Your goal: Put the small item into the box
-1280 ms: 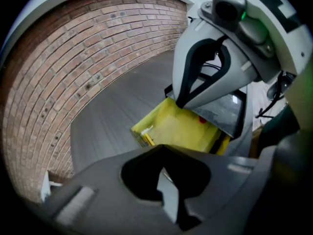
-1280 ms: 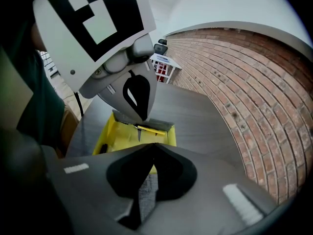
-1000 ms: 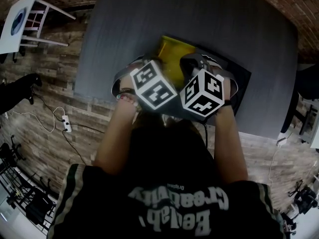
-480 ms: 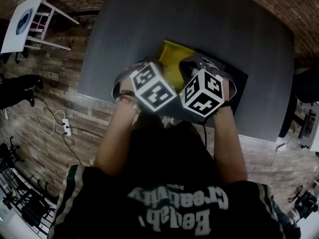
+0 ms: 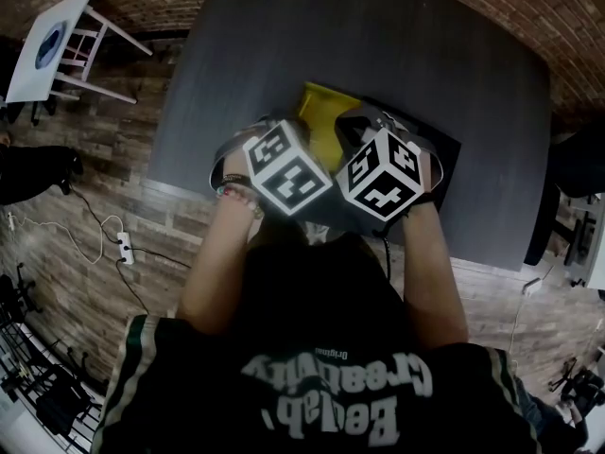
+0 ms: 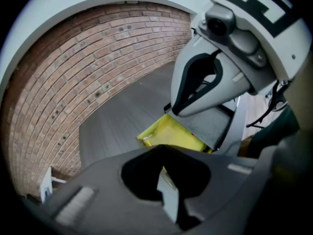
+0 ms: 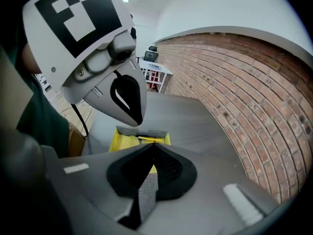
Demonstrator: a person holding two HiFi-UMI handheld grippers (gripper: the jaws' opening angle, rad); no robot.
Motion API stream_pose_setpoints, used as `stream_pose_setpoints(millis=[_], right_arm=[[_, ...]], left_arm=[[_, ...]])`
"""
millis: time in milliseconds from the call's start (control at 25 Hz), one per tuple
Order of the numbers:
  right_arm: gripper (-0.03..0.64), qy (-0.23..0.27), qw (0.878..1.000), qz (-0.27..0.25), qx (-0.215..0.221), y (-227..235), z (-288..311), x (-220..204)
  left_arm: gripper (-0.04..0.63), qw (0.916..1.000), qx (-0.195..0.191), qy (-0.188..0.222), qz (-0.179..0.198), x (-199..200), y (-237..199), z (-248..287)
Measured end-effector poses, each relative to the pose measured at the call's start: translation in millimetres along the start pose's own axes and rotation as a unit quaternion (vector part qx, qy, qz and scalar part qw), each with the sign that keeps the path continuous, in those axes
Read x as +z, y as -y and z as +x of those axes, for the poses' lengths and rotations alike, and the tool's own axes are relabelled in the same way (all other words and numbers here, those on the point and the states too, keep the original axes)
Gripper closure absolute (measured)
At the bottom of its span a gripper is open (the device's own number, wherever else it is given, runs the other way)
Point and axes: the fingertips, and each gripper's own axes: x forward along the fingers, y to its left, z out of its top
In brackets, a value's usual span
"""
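An open yellow box (image 5: pixel 319 119) lies on the dark table (image 5: pixel 378 36), partly over a black flat piece (image 5: pixel 442 159). My left gripper (image 5: pixel 284 126) and right gripper (image 5: pixel 373 126) hover side by side over the box's near end, their marker cubes almost touching. The left gripper view has its jaws (image 6: pixel 164 151) shut, with the yellow box (image 6: pixel 168 133) just beyond and the right gripper (image 6: pixel 205 77) above. In the right gripper view the jaws (image 7: pixel 149 148) are also shut over the box (image 7: pixel 119 142). A thin yellow strip (image 7: pixel 146 139) lies at the box's far edge. I see nothing held.
The table's near edge (image 5: pixel 180 189) is just under my arms. On the wood floor there is a white stool (image 5: pixel 52 41) at the upper left and a cable with a power strip (image 5: pixel 123 246) at the left. A brick wall (image 7: pixel 244 97) runs behind the table.
Both grippers stay in the same spot over the yellow box. Only the head view has shifted slightly.
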Motion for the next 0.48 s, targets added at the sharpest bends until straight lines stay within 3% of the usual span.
stream_pose_setpoints(millis=[480], right_arm=[[0.612,-0.006,1.0,0.003,-0.007,-5.3,-34.4,-3.5]], left_arm=[[0.592,0.9995,0.027,0.017,0.004,12.3,7.4,-30.2]])
